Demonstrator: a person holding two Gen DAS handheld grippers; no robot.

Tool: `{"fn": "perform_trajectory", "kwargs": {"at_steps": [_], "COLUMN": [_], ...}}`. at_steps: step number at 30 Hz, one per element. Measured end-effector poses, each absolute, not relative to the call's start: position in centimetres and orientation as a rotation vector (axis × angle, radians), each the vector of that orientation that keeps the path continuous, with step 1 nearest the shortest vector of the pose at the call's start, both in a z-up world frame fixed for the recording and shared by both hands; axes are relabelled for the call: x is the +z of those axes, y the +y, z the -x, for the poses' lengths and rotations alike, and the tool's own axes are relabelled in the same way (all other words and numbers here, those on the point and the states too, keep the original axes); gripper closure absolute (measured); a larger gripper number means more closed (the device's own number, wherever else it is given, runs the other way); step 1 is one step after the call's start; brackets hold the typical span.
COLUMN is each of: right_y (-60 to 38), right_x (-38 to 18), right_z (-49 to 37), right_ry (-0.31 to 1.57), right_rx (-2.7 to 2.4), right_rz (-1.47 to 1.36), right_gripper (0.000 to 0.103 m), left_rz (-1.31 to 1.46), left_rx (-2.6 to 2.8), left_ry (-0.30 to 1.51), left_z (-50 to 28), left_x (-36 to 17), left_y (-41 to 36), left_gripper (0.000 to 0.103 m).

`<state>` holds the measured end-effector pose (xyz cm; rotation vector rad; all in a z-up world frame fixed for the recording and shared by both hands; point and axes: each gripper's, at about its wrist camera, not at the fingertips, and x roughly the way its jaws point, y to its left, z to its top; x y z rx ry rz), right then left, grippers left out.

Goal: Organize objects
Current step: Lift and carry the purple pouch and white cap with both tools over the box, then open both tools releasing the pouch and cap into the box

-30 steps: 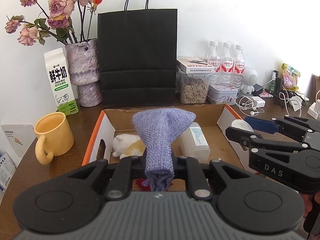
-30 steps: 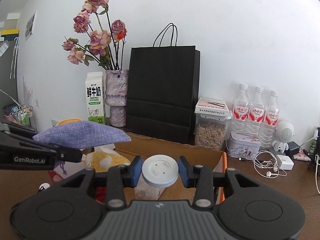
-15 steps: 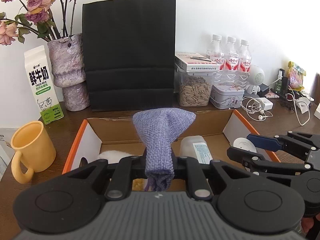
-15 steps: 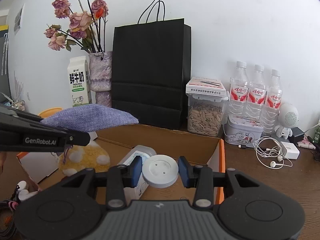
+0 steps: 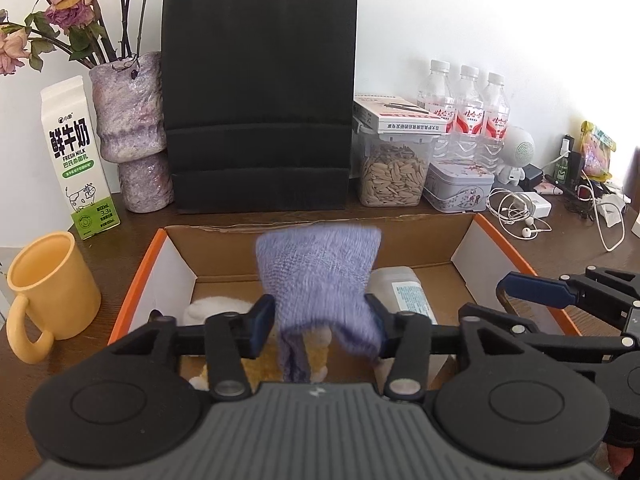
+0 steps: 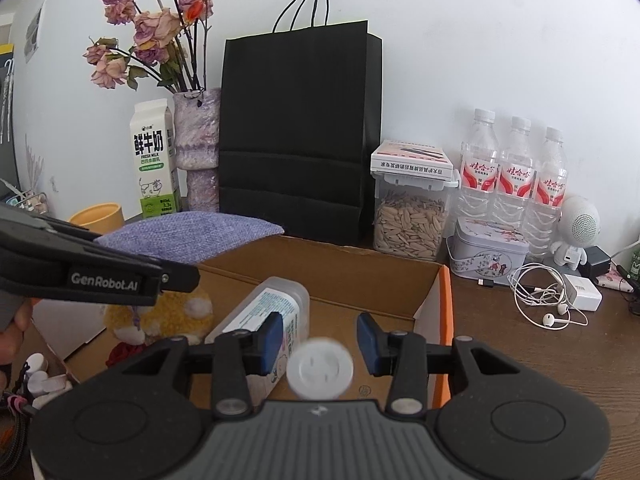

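You work at a home bench (image 5: 560, 248): dried roses in a vase (image 5: 128, 112) upper left, milk carton (image 5: 76, 160), water bottles (image 6: 516, 176), tangled earphones (image 6: 540, 296) at right.

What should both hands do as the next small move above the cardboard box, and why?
Probably lift both hands back, out of the box. The fingers of the left gripper have just been opening, and the blurred purple pouch is slipping between them. The right gripper has just been opening too; the white cap sits below its pads, untouched. Both things seem released over the box.
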<state>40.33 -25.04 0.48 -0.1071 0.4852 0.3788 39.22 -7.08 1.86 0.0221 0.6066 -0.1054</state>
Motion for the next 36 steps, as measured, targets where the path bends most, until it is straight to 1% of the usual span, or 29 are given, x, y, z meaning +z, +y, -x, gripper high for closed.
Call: {"fn": "perform_trajectory", "kwargs": {"at_steps": [1,2,3,4,5,6,7,8,11,23,36], "right_y": [-25.1,-25.2,-25.2,-25.1,-25.1,-25.1,-25.1,-25.1,-25.1,-25.0,-25.7], "right_x": [0.5,0.5,0.5,0.5,0.6,0.6,0.6,0.6,0.7,1.1,3.5], "right_z": [-40.3,-40.2,-40.2,-40.1,-40.1,-40.0,-40.0,-40.0,-39.9,-39.6,-35.8], "right_ry": [0.482,0.478,0.472,0.469,0.467,0.466,0.465,0.464,0.463,0.453,0.386], "right_rx": [0.377,0.374,0.373,0.371,0.37,0.37,0.37,0.37,0.372,0.372,0.363], "right_rz": [0.103,0.098,0.097,0.098,0.099,0.099,0.099,0.099,0.098,0.101,0.087], "right_gripper": [0.043,0.033,0.03,0.027,0.023,0.019,0.011,0.008,0.005,0.005,0.004], "left_rz": [-0.022,-0.022,-0.018,-0.013,-0.008,-0.004,-0.001,-0.002,-0.003,0.009,0.019], "left_rx": [-0.1,-0.088,-0.081,-0.082,-0.085,-0.081,-0.071,-0.067,-0.059,-0.056,-0.034], "left_ry": [0.604,0.605,0.599,0.592,0.592,0.593,0.588,0.589,0.597,0.603,0.582], "left_z": [-39.2,-39.2,-39.2,-39.1,-39.1,-39.1,-39.0,-39.0,-39.0,-38.5,-34.4], "left_x": [1.9,1.8,1.8,1.8,1.9,1.9,1.9,1.9,1.8,1.9,4.4], "left_y": [-7.0,-7.0,-6.9,-6.8,-6.7,-6.6,-6.6,-6.5,-6.5,-6.2,-6.0], "left_gripper": [0.037,0.021,0.013,0.013,0.007,0.0,0.0,0.0,0.0,0.0,0.0]}}
